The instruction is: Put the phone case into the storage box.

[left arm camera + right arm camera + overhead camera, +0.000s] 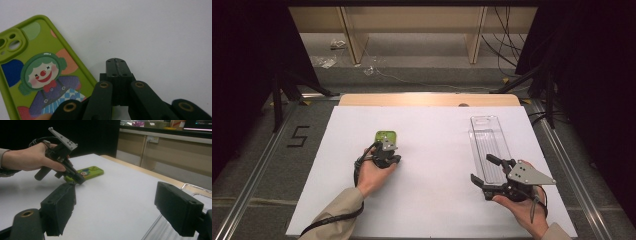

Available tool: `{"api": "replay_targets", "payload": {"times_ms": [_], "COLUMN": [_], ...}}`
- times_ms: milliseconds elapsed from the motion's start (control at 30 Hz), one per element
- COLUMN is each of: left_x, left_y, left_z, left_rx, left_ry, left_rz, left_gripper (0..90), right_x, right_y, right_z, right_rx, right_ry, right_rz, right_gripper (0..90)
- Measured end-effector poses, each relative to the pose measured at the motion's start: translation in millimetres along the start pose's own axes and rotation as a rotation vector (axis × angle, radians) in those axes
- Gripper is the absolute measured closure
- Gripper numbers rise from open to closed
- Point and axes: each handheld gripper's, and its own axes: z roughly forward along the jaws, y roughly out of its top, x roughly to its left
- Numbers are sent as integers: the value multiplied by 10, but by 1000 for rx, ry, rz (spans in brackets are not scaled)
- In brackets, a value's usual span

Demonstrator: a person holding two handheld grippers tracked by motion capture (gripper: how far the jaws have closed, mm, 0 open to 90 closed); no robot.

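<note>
Where the left gripper (pixel 117 65) points down with jaws pressed together, the green phone case (pixel 37 72) lies flat just beside its tip, long axis running away from the person; right gripper (pixel 492 172), jaws apart, well off by the clear tray (pixel 484 131)

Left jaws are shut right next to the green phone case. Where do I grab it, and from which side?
Probably by a long edge. The phone case lies flat on the white table, clown print up, so only its raised rim offers purchase. The shut left gripper sits just off its right long side; open the jaws, come down over that rim and pinch it.
</note>
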Motion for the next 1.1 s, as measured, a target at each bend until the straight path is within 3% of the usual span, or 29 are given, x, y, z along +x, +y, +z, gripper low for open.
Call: {"api": "replay_targets", "payload": {"times_ms": [567,1100], "left_x": [70,139], "left_y": [-75,-147], "left_z": [-89,-171], "left_rx": [34,48], "left_ry": [7,21], "left_rz": [-16,-28], "left_gripper": [897,897], "right_x": [-37,-107], "right_y": [-12,-25], "right_z": [6,23], "right_rx": [11,20], "right_ry": [-23,-12], "right_rz": [6,3], "right_gripper": [167,173]}}
